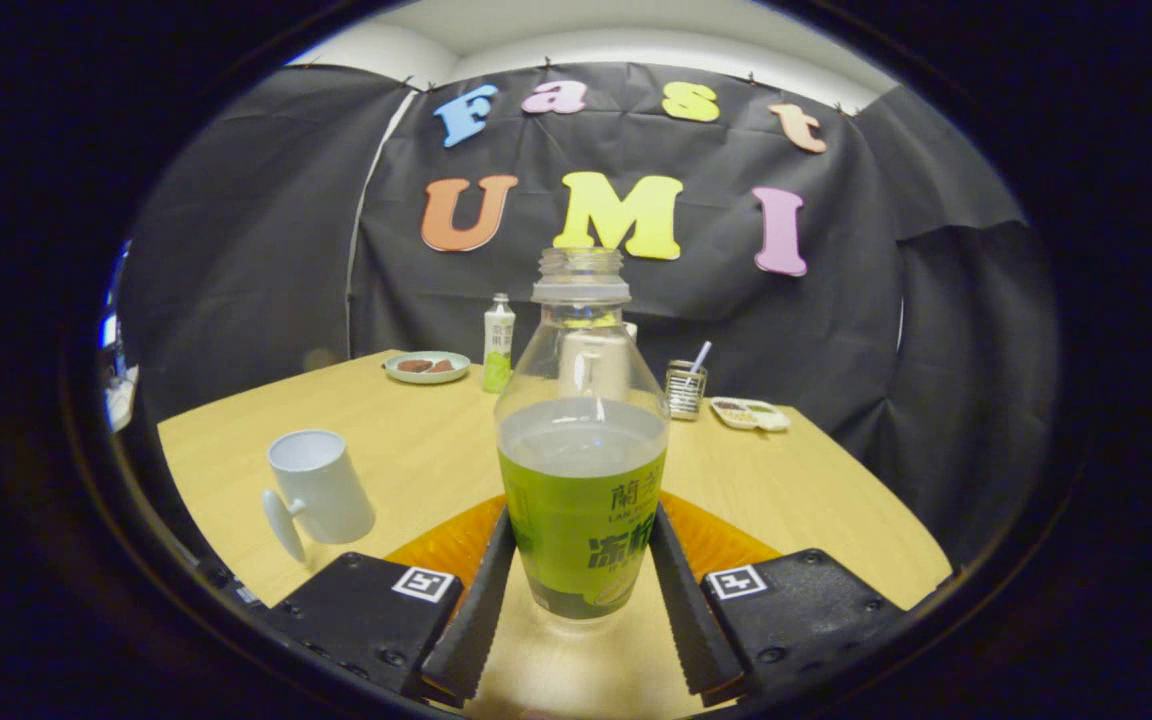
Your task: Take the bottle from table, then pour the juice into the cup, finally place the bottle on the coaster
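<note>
Claw (581, 590) fingers press on both sides of the bottle (581, 440), so the claw is grasping it. It stands straight up between the fingers, with no cap on top. Green juice fills it about half way, and a green label wraps its lower part. I cannot tell if its bottom rests on the orange coaster (446, 545) or hangs just over it. That coaster peeks out on both sides of the bottle, just behind the fingers.

Going from left to right: near the left finger stands a white cup (318, 490) on the bench (416, 440). Its handle points to the near left and it leans a bit. Far back on the left is a small plate (427, 367) with something brown on it. Just right of the plate is a small bottle (498, 356), white on top and green at the bottom. Right behind the big bottle, seen through its clear glass, is a pale jug shape; I cannot tell what it is. Far back on the right is a little holder (684, 388) with a stick in it. Just right of that lies a flat white dish (751, 413) with small bits on it.
</note>
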The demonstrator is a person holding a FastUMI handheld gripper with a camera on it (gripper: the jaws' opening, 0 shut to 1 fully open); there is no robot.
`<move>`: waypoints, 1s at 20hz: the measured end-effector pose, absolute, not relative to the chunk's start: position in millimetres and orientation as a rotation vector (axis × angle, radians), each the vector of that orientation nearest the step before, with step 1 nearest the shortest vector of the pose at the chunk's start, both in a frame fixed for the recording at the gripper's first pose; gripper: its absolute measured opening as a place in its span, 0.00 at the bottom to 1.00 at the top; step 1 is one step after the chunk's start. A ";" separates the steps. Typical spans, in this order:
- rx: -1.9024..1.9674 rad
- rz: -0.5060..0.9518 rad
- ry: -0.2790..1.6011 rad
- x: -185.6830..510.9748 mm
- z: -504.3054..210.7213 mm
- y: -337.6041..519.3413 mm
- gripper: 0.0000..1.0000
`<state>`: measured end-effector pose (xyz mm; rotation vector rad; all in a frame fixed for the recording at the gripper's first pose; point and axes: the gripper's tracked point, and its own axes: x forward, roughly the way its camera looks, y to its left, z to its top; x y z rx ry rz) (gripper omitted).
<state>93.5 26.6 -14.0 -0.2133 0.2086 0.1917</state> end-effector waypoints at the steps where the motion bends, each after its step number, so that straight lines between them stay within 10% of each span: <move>1: -0.252 0.189 0.197 95.4 -9.5 28.1 0.77; 20: -1.044 0.039 0.002 146.1 35.8 58.4 0.77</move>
